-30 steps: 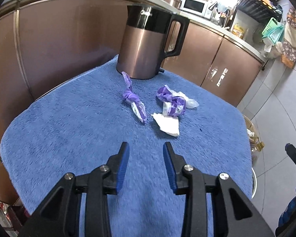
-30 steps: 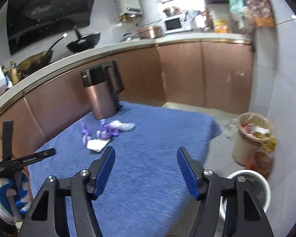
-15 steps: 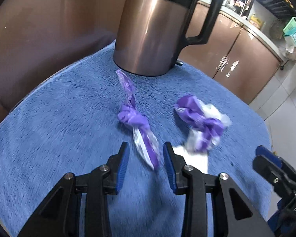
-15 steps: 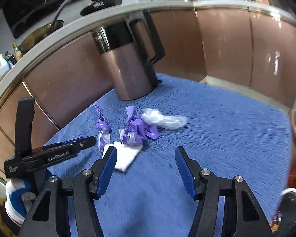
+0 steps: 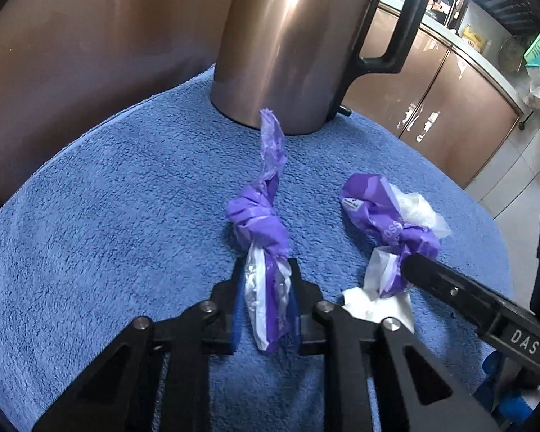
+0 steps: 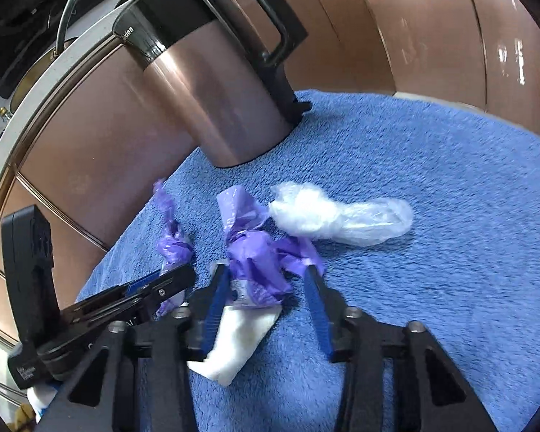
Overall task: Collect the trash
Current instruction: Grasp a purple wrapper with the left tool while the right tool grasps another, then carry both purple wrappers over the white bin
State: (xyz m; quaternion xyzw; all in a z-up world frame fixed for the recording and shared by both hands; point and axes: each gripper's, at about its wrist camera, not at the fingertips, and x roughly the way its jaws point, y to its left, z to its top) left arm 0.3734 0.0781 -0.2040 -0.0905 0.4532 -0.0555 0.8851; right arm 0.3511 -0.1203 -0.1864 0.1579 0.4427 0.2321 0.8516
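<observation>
Left wrist view: three scraps of trash lie on the blue towel-covered tabletop. Left of centre is a knotted purple bag, its thin tail reaching up toward the kettle at the upper middle. The left hand-held gripper at the bottom centre has just been closing, and its jaws now press on the white-and-purple lower end of that bag. To the right sits a crumpled purple wrapper with clear plastic behind it, and below it a white tissue. One finger of the right hand-held gripper enters from the lower right and touches the wrapper's lower edge.

Right wrist view: the left hand-held gripper comes in from the lower left, partly hiding the knotted purple bag. In the centre the crumpled purple wrapper lies between the blue pads of the right hand-held gripper, whose jaws have just been closing; the left pad meets the wrapper, while the right pad only reaches its thin edge, so I cannot tell whether it is gripped. The white tissue lies under the wrapper. A clear plastic bag trails to the right. One kettle stands at the upper left, before brown cabinet doors.
</observation>
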